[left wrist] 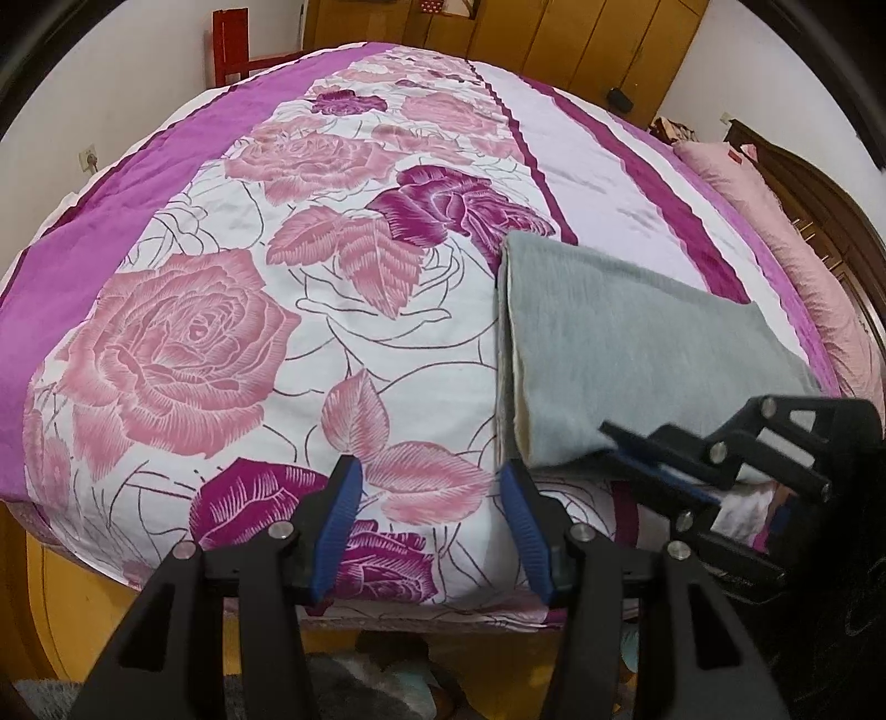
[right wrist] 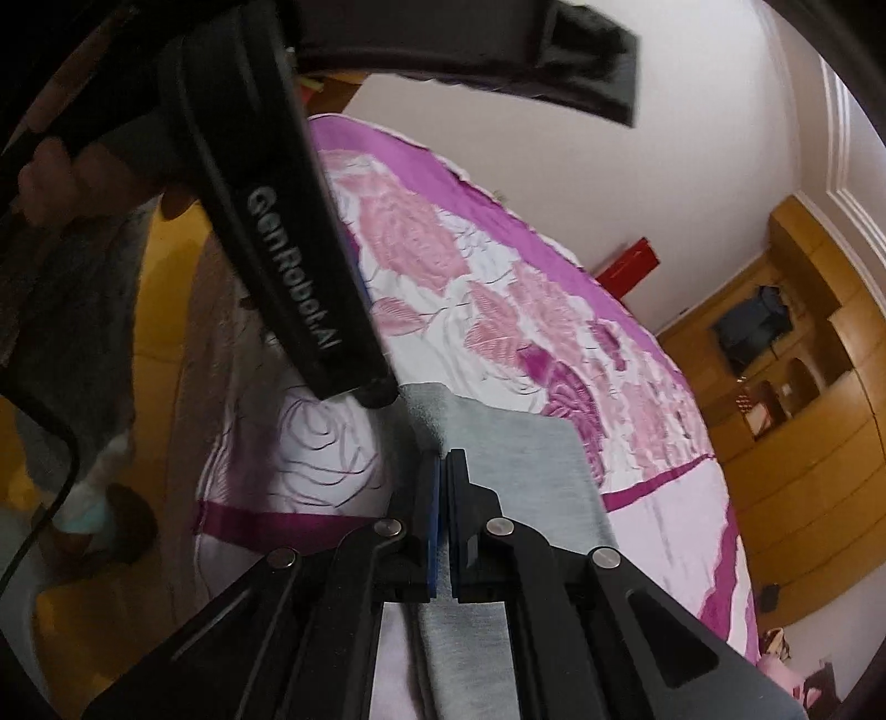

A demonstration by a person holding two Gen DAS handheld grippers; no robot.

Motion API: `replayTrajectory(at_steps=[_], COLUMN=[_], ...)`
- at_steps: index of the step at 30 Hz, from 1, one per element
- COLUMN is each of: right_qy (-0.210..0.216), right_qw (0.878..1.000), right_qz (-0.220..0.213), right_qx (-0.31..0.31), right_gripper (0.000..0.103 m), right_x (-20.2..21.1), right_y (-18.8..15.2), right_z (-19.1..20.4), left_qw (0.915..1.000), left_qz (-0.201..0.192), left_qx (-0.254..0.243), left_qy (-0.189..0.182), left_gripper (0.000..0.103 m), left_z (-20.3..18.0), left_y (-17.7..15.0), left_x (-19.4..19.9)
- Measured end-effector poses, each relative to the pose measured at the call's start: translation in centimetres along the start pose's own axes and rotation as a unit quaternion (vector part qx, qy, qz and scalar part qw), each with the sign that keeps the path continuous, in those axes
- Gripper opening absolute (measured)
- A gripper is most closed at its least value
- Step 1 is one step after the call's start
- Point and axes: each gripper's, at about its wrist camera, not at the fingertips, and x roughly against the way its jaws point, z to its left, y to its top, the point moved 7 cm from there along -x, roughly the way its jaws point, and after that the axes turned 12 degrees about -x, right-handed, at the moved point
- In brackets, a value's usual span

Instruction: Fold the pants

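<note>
Spread across the bed, a rose-printed pink and purple bedspread (left wrist: 232, 332) carries everything. Nearest, the left gripper (left wrist: 429, 520) hovers with fingers spread wide, empty. Just beside it, the right gripper (right wrist: 443, 498) has its blue pads pressed together at the near edge of the folded grey soft-knit pants (left wrist: 626, 354); whether cloth is caught between them I cannot tell. Pants look light, limp, not slippery: best taken at corners. Beyond, wooden wardrobes (left wrist: 581, 39).
</note>
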Motion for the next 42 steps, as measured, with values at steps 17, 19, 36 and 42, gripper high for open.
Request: replayTrajectory(at_steps=[17, 19, 36, 42], right_qy=[-0.027, -0.037, -0.041, -0.022], right_qw=[0.999, 0.997, 0.990, 0.989], right_qz=[0.020, 0.039, 0.065, 0.068], right_qx=[-0.030, -0.053, -0.116, -0.133], right_gripper=[0.021, 0.021, 0.004, 0.001], right_x=[5.1, 6.6, 8.4, 8.5], right_y=[-3.8, -6.2, -11.7, -12.3], right_z=[-1.4, -2.8, -4.6, -4.6], left_qw=[0.9994, 0.9989, 0.9920, 0.9893], left_qz=[-0.031, -0.041, -0.056, -0.004], left_qx=[0.012, 0.009, -0.100, -0.102], left_qy=[0.009, 0.022, 0.054, 0.104], left_gripper=[0.055, 0.055, 0.055, 0.048], left_z=[1.0, 1.1, -7.1, -6.3], left_y=[0.3, 0.8, 7.6, 7.0], left_x=[1.8, 2.5, -0.9, -5.8])
